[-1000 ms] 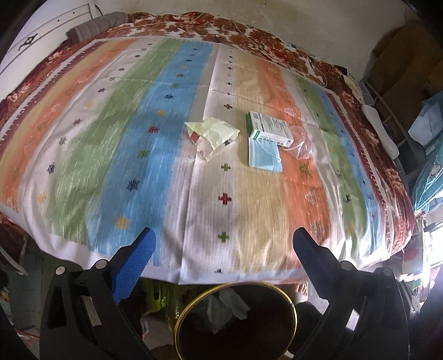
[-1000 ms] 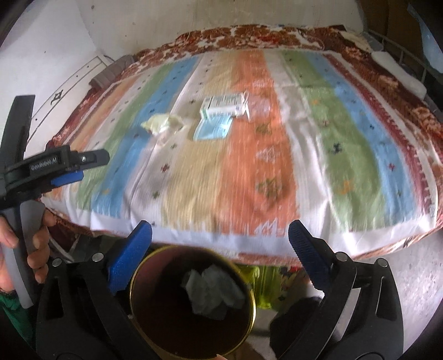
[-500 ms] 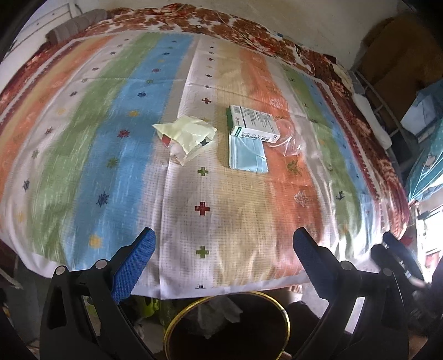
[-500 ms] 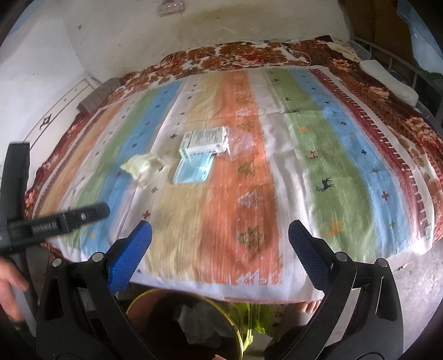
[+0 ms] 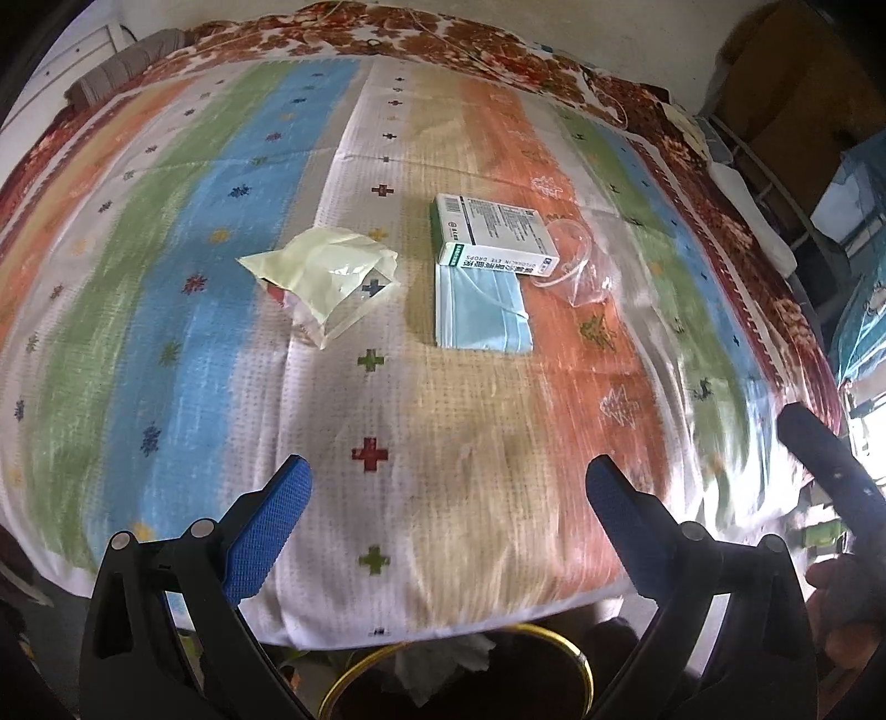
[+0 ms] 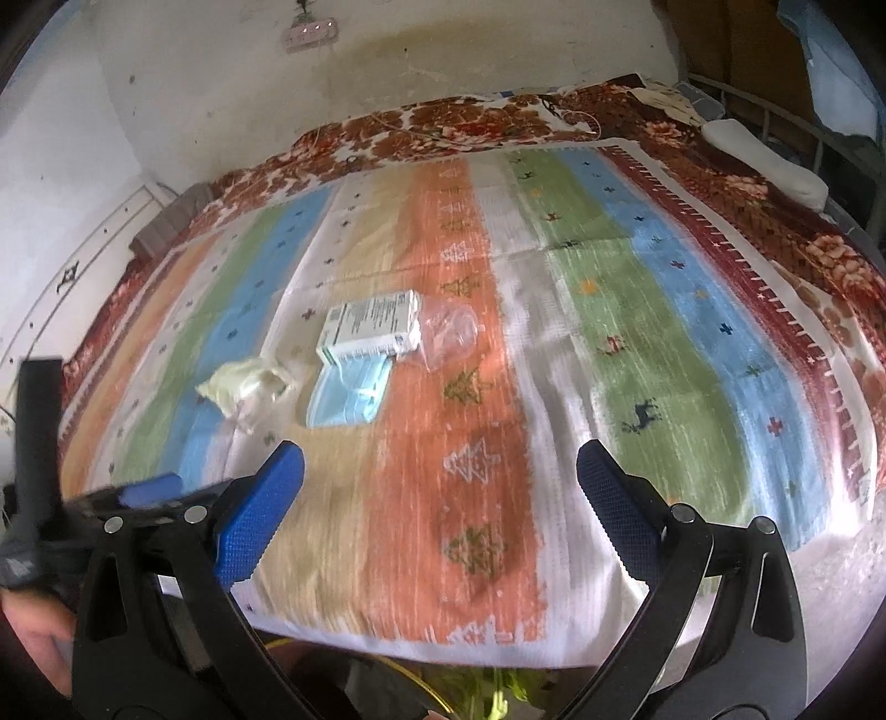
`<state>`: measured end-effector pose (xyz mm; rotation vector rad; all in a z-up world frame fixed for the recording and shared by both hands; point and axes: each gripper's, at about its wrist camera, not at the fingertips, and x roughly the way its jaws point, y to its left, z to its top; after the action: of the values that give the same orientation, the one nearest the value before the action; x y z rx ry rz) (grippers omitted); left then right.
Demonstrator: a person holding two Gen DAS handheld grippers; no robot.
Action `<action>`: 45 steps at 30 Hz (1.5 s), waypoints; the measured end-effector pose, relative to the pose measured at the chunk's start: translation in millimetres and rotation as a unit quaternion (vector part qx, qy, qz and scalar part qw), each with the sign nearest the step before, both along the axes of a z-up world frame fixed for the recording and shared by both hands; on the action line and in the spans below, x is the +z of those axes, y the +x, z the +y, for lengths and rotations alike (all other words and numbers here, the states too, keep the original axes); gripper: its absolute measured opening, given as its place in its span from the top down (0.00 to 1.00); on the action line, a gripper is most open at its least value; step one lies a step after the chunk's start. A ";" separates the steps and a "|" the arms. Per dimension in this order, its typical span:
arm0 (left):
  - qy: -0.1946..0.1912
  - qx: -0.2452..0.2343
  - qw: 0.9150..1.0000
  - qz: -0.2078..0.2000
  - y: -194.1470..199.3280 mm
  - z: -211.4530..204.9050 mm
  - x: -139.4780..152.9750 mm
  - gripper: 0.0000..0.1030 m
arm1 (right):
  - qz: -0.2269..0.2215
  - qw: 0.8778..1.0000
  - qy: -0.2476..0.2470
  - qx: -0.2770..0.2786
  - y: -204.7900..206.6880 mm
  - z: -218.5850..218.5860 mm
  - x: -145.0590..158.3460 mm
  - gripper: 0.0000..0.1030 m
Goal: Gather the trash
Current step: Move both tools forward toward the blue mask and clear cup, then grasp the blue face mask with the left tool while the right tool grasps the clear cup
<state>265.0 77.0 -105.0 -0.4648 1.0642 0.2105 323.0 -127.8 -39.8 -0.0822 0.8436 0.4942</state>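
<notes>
On the striped bedcover lie a crumpled pale-yellow wrapper (image 5: 326, 277) (image 6: 246, 387), a white and green eye-drops box (image 5: 493, 235) (image 6: 371, 327), a blue face mask (image 5: 482, 313) (image 6: 349, 393) partly under the box, and a clear plastic cup (image 5: 576, 263) (image 6: 448, 332) beside the box. My left gripper (image 5: 448, 512) is open and empty over the bed's near edge. My right gripper (image 6: 440, 501) is likewise open and empty, to the right of the left one. A brown bin with a gold rim (image 5: 576, 662) stands below the bed edge, holding white crumpled paper (image 5: 437, 659).
The bedcover (image 5: 166, 332) drapes over a floral blanket (image 6: 443, 119). A metal bed rail and a white pillow (image 6: 769, 160) are at the right. A wall with a power strip (image 6: 310, 30) lies behind. A hand (image 6: 33, 637) holds the left tool.
Both grippers have moved forward and up from above the bin towards the bed; the trash items look larger and the bin has slid mostly out of view. Both stayed open.
</notes>
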 end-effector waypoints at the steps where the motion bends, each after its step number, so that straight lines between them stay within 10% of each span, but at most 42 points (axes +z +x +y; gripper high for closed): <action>1: 0.000 0.001 1.000 0.001 2.8 0.2 -2.2 0.06 | -0.002 1.000 0.002 0.000 1.4 1.3 0.5 0.09; 23: 0.003 0.009 1.000 0.005 53.1 -1.5 -41.5 0.06 | 0.002 1.000 0.005 -0.014 86.8 39.7 -25.1 0.10; 45: 0.032 -0.004 0.999 -0.030 95.1 -7.7 -55.5 0.09 | 0.023 0.999 -0.019 0.019 141.1 92.3 -64.4 0.53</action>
<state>360.1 69.2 -160.5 -0.4067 0.9974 0.2218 464.1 -35.5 -104.2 -0.1223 0.8978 0.5171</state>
